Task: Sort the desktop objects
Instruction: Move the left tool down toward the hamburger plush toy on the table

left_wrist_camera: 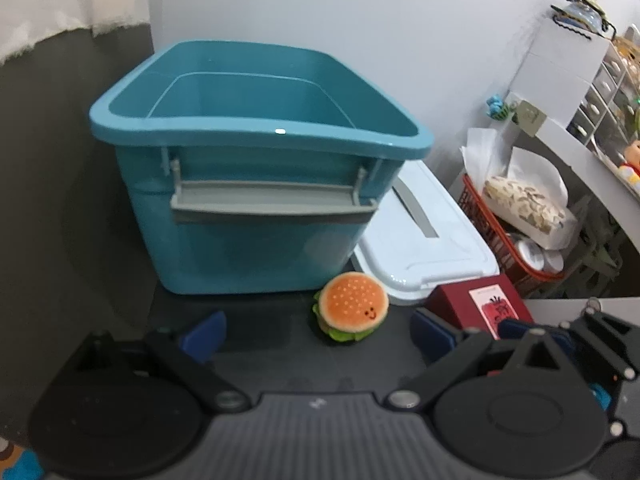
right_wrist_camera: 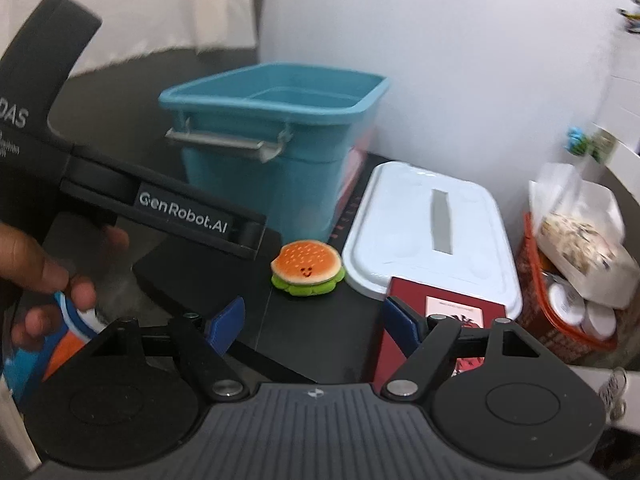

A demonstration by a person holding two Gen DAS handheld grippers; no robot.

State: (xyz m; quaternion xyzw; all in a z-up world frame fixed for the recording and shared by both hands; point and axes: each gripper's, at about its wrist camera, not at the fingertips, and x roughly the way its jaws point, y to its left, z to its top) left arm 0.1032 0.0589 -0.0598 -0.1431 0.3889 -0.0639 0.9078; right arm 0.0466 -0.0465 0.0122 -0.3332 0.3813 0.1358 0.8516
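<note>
Just in front of the teal bin (left_wrist_camera: 256,184) sits the burger toy (left_wrist_camera: 351,307), with the white lid (left_wrist_camera: 424,248) beside it. I see my left gripper (left_wrist_camera: 316,338) spread wide and empty, and my right gripper (right_wrist_camera: 316,320) likewise spread, nothing pinched, near the red box (right_wrist_camera: 436,308).

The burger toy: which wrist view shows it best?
The left wrist view: the burger toy sits centred and unobstructed just ahead of the left hand-held gripper. The right wrist view shows it whole too, but farther off and blurrier.
</note>
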